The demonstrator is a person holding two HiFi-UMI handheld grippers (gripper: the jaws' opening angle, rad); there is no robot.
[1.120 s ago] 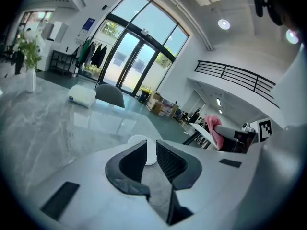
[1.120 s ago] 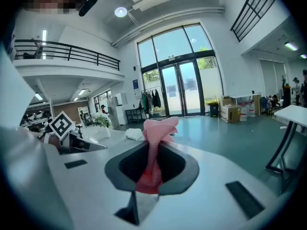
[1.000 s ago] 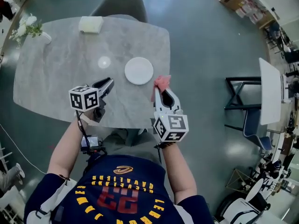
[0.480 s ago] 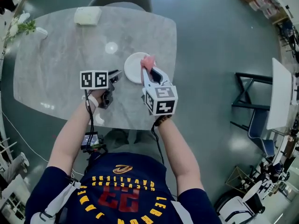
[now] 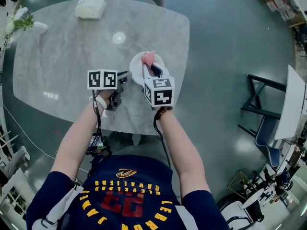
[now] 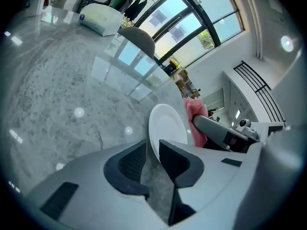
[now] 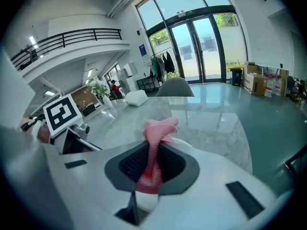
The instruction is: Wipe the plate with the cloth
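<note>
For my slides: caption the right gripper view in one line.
Right gripper clamping a crumpled pink cloth over a round white plate on a grey marble table.

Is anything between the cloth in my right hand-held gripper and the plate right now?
Nothing visible. The right hand-held gripper holds the pink cloth over the white plate, with no object between them.

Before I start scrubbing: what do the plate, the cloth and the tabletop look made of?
Plate: white and smooth with an even sheen, so probably glazed ceramic, possibly melamine.
Cloth: pink soft fabric; it bunches and shows a fine mesh texture.
Tabletop: grey, veined, polished stone or a stone-look slab; it shows mirror-like reflections.
</note>
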